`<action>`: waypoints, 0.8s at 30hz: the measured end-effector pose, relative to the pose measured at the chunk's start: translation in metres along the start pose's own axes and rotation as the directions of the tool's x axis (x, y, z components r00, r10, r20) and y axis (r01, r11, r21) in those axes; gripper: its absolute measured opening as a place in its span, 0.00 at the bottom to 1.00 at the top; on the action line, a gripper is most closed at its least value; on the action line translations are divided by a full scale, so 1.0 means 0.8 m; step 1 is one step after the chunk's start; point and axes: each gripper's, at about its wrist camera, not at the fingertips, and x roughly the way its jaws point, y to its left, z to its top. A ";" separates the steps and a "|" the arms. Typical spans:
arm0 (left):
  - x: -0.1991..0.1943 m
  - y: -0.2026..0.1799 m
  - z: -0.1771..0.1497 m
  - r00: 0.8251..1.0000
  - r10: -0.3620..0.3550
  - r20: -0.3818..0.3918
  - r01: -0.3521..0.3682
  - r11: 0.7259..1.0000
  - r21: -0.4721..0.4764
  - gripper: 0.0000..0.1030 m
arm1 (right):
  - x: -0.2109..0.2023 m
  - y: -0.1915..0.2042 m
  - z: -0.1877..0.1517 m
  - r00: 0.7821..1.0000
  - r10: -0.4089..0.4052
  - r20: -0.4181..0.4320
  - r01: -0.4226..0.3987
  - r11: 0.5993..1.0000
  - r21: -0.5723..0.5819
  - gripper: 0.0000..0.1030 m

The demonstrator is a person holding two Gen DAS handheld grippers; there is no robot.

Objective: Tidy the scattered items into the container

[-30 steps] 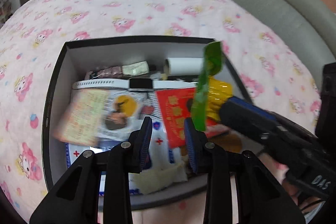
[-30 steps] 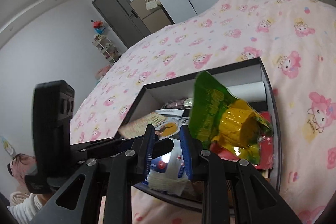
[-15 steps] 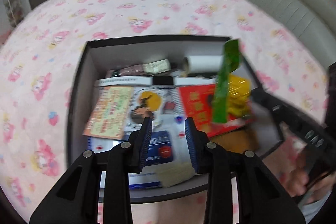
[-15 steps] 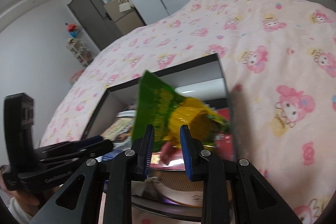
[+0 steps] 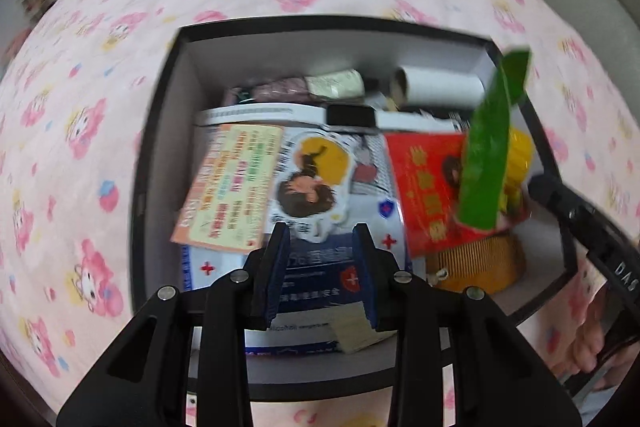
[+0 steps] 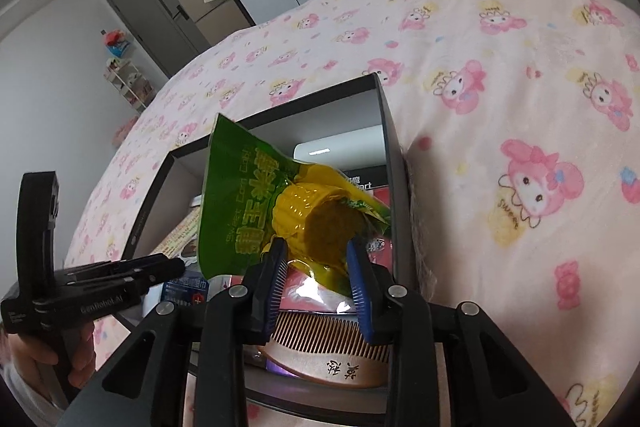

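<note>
- The right gripper (image 6: pixel 316 259) has its jaws opening over the black box (image 5: pixel 160 155), and the green corn packet (image 6: pixel 256 203) stands between them; its yellow lower end looks only lightly touched by the pads, if at all.
- The left gripper (image 5: pixel 322 259) hangs over the near side of the box, jaws apart with nothing between them.
- The packet stands almost upright at the right side of the box, above the red packet (image 5: pixel 424 187) and beyond the wooden comb (image 6: pixel 328 347); it looks not yet settled flat.
- To finish the drop well, I would let the jaws part fully while the packet is inside the box walls; lifting clear only once it has fallen free; otherwise its tall top could tip over the right wall onto the pink blanket (image 6: pixel 500 107).
- The left gripper should keep off the leaflets (image 5: pixel 232 191) lying in the box.
</note>
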 end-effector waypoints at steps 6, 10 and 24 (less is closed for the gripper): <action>0.011 -0.018 -0.002 0.995 0.076 -0.063 -0.073 0.995 0.062 0.31 | 0.004 0.008 -0.006 1.000 0.025 -0.019 -0.025 1.000 -0.015 0.27; 0.005 -0.011 -0.011 0.997 0.032 -0.069 -0.033 0.999 -0.005 0.31 | 0.008 0.014 -0.008 0.999 0.016 -0.033 -0.017 0.999 -0.035 0.27; -0.027 -0.021 -0.015 0.998 -0.062 0.007 0.063 0.998 -0.007 0.37 | 0.014 0.040 -0.010 0.998 -0.061 -0.027 0.057 0.990 -0.129 0.42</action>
